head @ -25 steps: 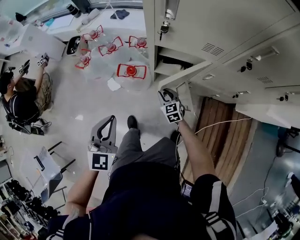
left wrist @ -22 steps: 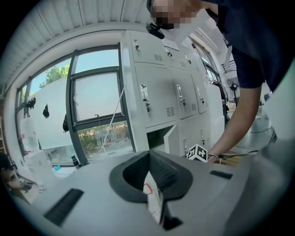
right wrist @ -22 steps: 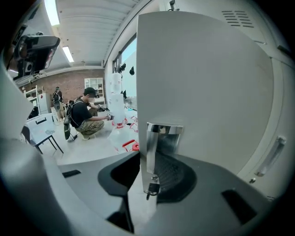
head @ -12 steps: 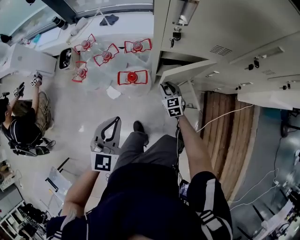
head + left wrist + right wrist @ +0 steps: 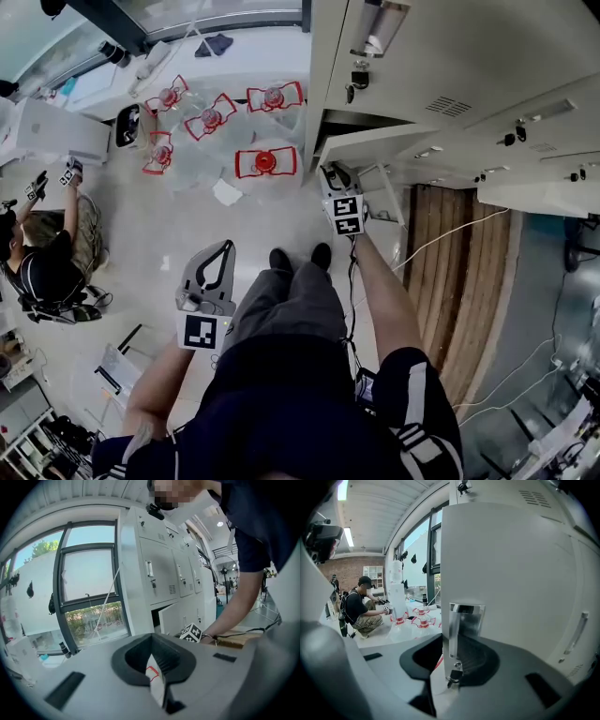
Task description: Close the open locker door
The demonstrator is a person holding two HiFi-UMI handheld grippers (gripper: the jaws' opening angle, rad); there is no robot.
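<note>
Head view:
- Bank of grey lockers [image 5: 450, 66] fills the upper right of the frame.
- Locker door [image 5: 375, 142] stands ajar just right of centre, swung out from the bank toward the person.
- Right gripper [image 5: 330, 174] is at the door's free edge, with its marker cube just below.
- Left gripper [image 5: 222, 247] hangs lower left of centre over the floor [image 5: 169, 216], well apart from the lockers.
- Clear water bottles with red handles [image 5: 265, 161] cluster upper centre-left.
- A crouching person [image 5: 47, 267] is at the left edge.
- Wooden boards [image 5: 459, 272] lie at right.

Right gripper view:
- The door edge fills the centre, with a chrome handle [image 5: 466, 618] and a small key [image 5: 453, 679] below it.
- Jaws are partly closed and clamped on that edge.

Left gripper view:
- Jaws are together with nothing between them.
- The lockers and the open door are ahead, mid-frame.
</note>
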